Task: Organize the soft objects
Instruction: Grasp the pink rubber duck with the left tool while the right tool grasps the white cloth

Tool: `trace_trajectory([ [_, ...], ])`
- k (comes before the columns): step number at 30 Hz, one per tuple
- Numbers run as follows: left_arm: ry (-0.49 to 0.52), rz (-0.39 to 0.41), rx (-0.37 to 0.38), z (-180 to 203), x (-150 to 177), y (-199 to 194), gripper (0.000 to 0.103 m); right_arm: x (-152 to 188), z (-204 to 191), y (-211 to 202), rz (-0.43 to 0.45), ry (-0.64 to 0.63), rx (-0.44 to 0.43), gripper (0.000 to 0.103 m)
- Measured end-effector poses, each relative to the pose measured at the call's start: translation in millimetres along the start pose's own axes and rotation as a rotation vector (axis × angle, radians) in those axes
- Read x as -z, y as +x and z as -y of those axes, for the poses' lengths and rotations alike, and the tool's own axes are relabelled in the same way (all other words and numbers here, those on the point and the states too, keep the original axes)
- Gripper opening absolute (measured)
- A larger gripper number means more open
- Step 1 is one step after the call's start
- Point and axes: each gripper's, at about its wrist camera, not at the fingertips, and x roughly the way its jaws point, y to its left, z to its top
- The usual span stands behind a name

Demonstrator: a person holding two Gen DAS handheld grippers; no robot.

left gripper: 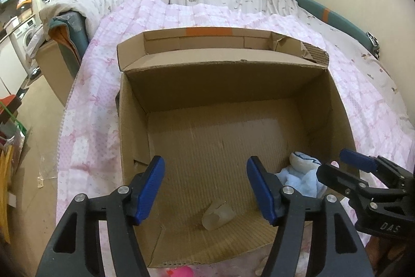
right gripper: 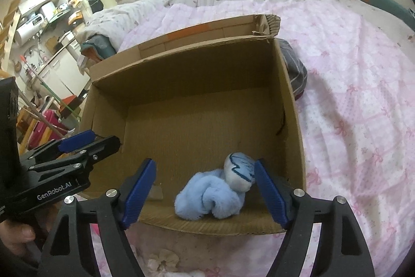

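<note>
An open cardboard box (left gripper: 135, 136) lies on the pink bedspread; it also shows in the right wrist view (right gripper: 290, 105). A light blue plush toy (right gripper: 210, 196) with a white, blue-marked head lies in its near right corner, and shows in the left wrist view (left gripper: 303, 173). A clear soft cup-like object (left gripper: 218, 214) lies on the box floor. My left gripper (left gripper: 205, 188) is open and empty above the box's near edge. My right gripper (right gripper: 205, 191) is open around the plush without touching it, and appears from the side in the left wrist view (left gripper: 345, 162).
A pink object (left gripper: 181, 271) peeks out below the box's near edge. A grey striped cloth (right gripper: 295, 69) lies beside the box's right wall. A white fluffy item (right gripper: 163, 258) lies on the bedspread (right gripper: 350, 95) in front. Cluttered floor and shelves lie to the left.
</note>
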Motion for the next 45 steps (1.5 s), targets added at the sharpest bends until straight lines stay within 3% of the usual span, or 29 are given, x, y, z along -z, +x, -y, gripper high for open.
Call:
trace_trajectory([
  [10, -0.008, 0.004, 0.008, -5, 6, -27, 0.063, 2, 1, -16, 0.016, 0.02, 0.0, 0.083],
  [16, -0.047, -0.001, 0.006, -16, 23, -50, 0.063, 9, -11, -35, 0.028, -0.038, 0.009, 0.083],
  [25, -0.106, -0.048, -0.022, -41, 52, -77, 0.063, 36, -18, -64, 0.027, -0.028, -0.009, 0.083],
  [31, -0.141, -0.071, -0.031, -55, 71, -92, 0.063, 54, -11, -81, 0.004, 0.044, -0.011, 0.083],
  [35, -0.184, -0.061, -0.06, -65, 80, -94, 0.063, 66, -13, -89, 0.004, 0.029, 0.046, 0.083],
  [37, -0.204, -0.065, -0.088, -70, 81, -92, 0.063, 68, -12, -92, 0.001, 0.046, 0.015, 0.083],
  [45, -0.276, -0.16, -0.074, -83, 90, -69, 0.063, 79, -12, -85, -0.052, 0.074, 0.045, 0.083],
])
